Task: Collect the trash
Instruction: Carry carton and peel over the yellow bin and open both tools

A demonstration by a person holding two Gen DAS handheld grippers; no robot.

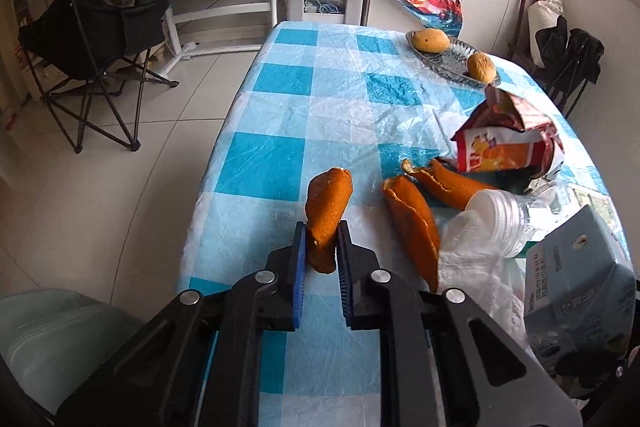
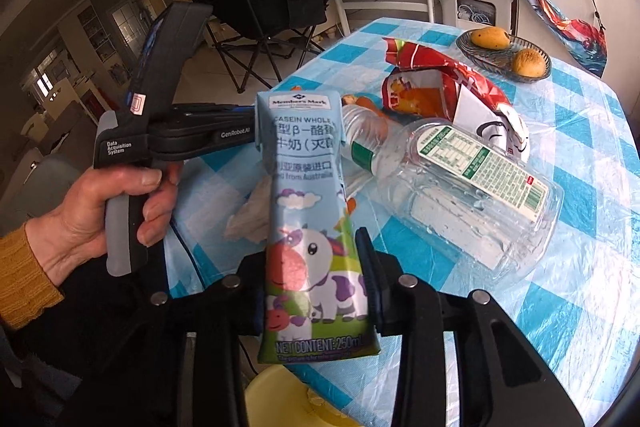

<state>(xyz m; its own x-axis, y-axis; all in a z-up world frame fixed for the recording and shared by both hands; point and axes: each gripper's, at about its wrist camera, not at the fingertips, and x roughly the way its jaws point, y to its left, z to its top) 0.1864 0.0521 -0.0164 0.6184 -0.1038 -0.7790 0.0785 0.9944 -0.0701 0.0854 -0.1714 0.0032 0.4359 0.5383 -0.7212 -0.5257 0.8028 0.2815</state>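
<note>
Orange peel strip (image 1: pixel 329 217) sits clamped between the blue pads (image 1: pixel 299 259) of my left gripper (image 1: pixel 322 251), lifted clear above the checked tablecloth (image 1: pixel 280 115). Peel looks light, leathery, a bit curled; it is pinched near its lower end, so the top part sticks up free and may flop. Soft enough to squash, not likely to slip on those ribbed pads.

My right gripper (image 2: pixel 316 283) is closed on the milk carton (image 2: pixel 310 223), fingers squeezing the lower half across its narrow sides, carton upright and held off the table. It is a small drink carton, probably empty, so light and it will dent if squeezed harder; smooth coated sides could slide, the grip low on the body seems ok.

Left on the table: two more peel pieces (image 1: pixel 412 223), lying beside each other near the snack bag (image 1: pixel 508 143). I'd take these by an edge, since they curve up. Clear plastic bottle (image 2: pixel 460 183) lies on its side, crushed-looking, slick and round; best taken at the neck by the green band. Snack bag is torn open, crinkly, thin; pinch a fold. White tissue (image 2: pixel 250 219) lies crumpled just behind the carton, very soft.

Fruit dish (image 2: pixel 532 77) with two fruits stands at the far end, well apart; likely not trash.

Yellow bin-like rim (image 2: pixel 280 399) shows below the carton, can't tell for sure what it is.
</note>
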